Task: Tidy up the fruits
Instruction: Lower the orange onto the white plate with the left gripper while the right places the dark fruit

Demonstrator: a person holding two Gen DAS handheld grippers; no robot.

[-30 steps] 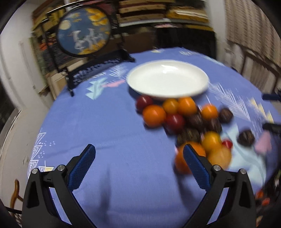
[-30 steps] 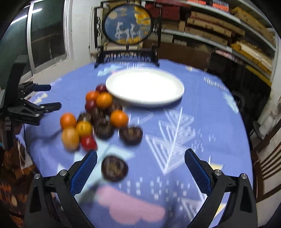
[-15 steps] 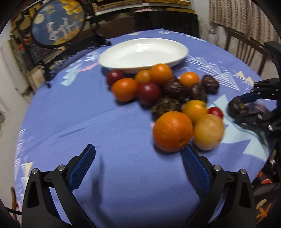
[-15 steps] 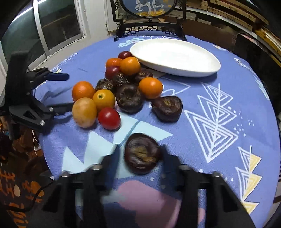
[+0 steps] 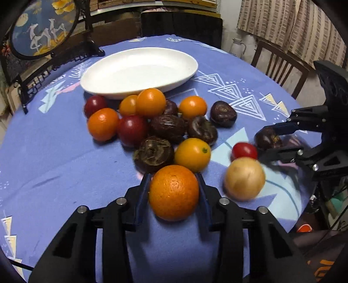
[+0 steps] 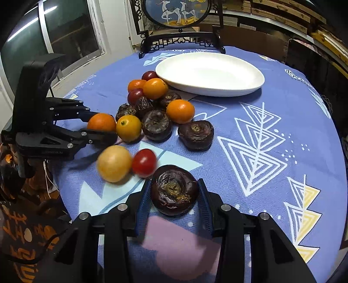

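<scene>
While I watch the left wrist view, my left gripper [image 5: 174, 185] clamps the orange [image 5: 174, 192] on the tablecloth [image 5: 54, 156], short of the plate [image 5: 139, 71]; in the right wrist view, my right gripper [image 6: 174, 191] pinches a dark fruit [image 6: 174, 189] beside the tomato [image 6: 144, 162]

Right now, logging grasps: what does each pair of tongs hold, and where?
Left tongs: the orange, gripped across its sides. Right tongs: the dark fruit, likewise.

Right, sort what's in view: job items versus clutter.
Job: orange in left claw; dark fruit in right claw; loose fruit pile; white plate.
Clutter: deer screen; wooden chair; thermos.
</scene>
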